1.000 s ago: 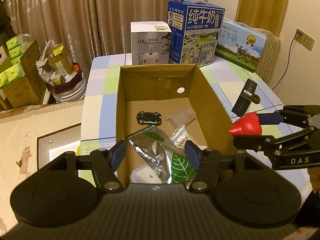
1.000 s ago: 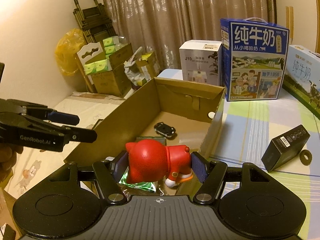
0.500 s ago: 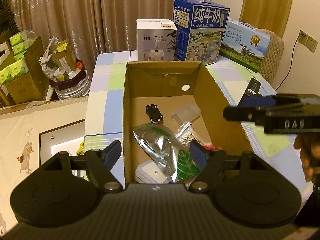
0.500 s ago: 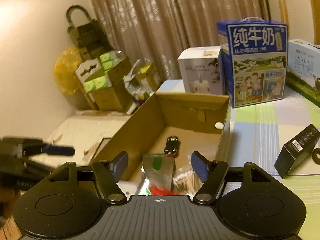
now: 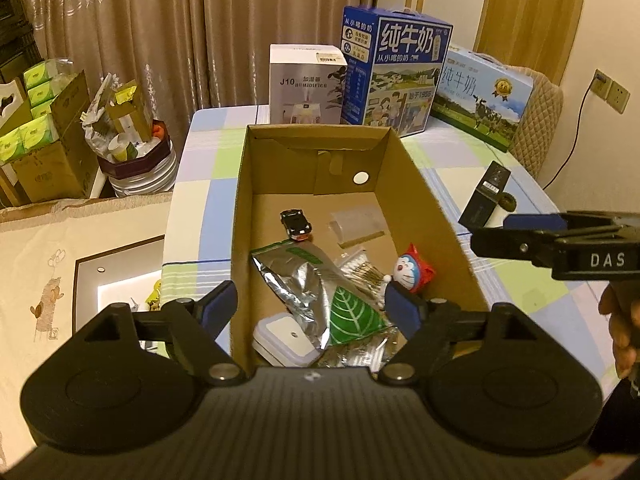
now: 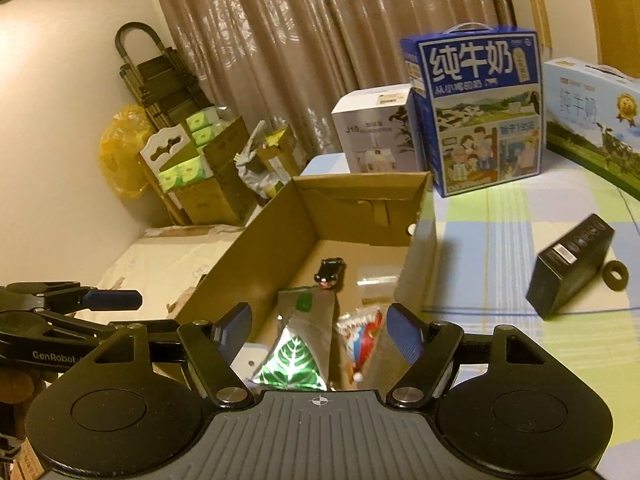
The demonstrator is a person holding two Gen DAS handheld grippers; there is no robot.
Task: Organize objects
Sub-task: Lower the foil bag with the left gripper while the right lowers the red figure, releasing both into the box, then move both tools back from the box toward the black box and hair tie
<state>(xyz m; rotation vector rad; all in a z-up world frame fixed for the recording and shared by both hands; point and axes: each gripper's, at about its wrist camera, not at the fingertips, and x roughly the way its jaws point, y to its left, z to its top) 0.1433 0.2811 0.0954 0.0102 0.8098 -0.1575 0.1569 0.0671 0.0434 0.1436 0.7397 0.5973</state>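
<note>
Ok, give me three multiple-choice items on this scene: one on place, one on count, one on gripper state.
1. The small black toy car lies:
A. inside the open brown cardboard box
B. on the checked tablecloth
C. on the floor

2. Milk cartons behind that box:
A. one
B. two
C. four

3. The right gripper is:
A. shut on the red cat figurine
B. open, holding nothing
C. out of view

Answers: 1 A, it sits on the box floor; 2 B, a dark blue carton and a pale blue carton; 3 B, its jaws stand apart, the figurine lies in the box.

Ahead of your jaws, brown curtains (image 5: 160, 32) cover the far wall under warm, dim light. A checked tablecloth (image 6: 520, 216) lies right of them; a socket (image 5: 612, 90) sits on the right-hand wall.
</note>
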